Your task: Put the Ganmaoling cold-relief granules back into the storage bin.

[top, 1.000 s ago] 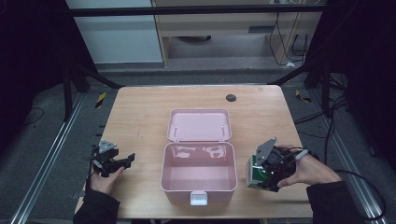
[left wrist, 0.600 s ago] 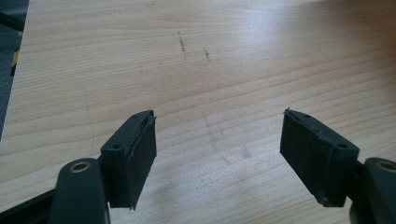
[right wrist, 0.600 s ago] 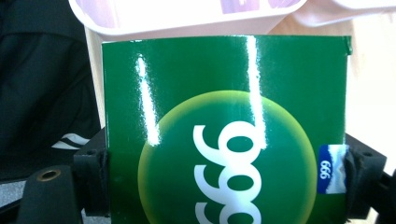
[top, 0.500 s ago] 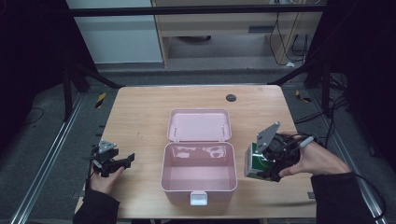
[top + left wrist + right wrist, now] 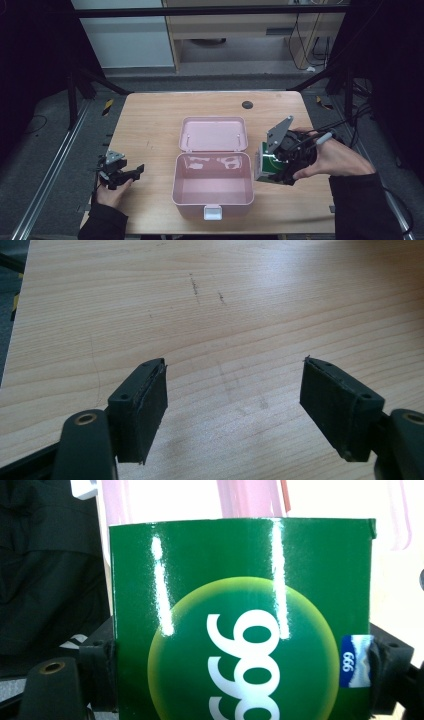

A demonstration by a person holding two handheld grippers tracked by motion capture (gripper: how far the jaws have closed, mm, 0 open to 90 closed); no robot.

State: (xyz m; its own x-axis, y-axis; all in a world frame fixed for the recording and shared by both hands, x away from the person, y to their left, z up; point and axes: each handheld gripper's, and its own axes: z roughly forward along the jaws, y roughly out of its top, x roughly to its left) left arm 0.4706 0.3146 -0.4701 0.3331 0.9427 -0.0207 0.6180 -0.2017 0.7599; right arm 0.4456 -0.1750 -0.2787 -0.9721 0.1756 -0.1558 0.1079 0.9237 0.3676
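The right tongs [image 5: 267, 167], closed on the green box [image 5: 263, 167], are now higher and farther from the person, beside the pink case [image 5: 212, 185], more tilted than before.

Glossy green box [image 5: 240, 625] between the right gripper's [image 5: 272, 167] black pads, yellow-green circle and white digits on its face, small blue label at its edge, pale pink case [image 5: 212, 172] beyond it, light wood-grain table [image 5: 225, 305] under the left gripper's [image 5: 232, 407] black jaws

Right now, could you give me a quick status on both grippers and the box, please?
Left gripper open over bare table. Right gripper shut on green carton, beside open pink box. Box empty, lid back, nothing blocking.
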